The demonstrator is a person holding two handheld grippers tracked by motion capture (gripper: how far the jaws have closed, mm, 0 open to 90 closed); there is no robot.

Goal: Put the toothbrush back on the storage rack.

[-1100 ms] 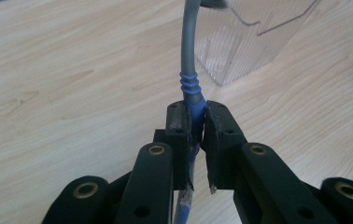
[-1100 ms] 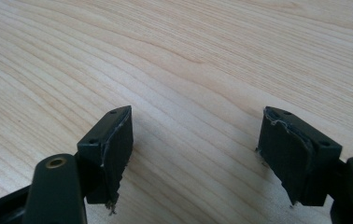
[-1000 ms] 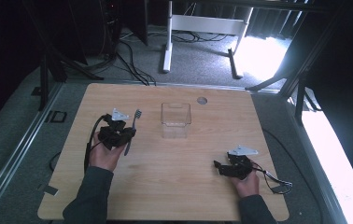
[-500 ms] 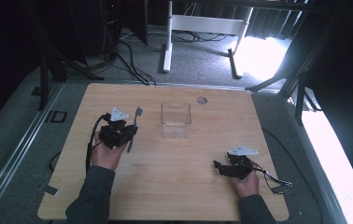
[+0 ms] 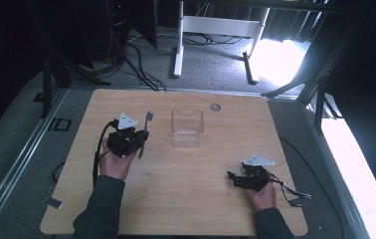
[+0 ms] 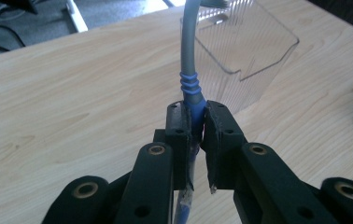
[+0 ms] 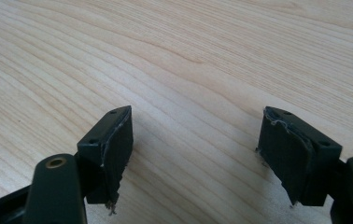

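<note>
- While the left gripper (image 6: 195, 122) clamps its jaws on the blue handle of a toothbrush (image 6: 189, 70), the grey neck rises ahead of the jaws toward the clear plastic box (image 6: 249, 46)
- From the high view, that toothbrush (image 5: 145, 130) sits left of the clear box (image 5: 187, 127), its head pointing to the table's far edge
- Near the wooden table's (image 5: 196, 199) front right, the right gripper (image 7: 195, 149) rests low, jaws spread wide with nothing between them

The left gripper (image 5: 137, 139) holds a toothbrush (image 5: 145, 130) beside the clear box (image 5: 187, 128).
</note>
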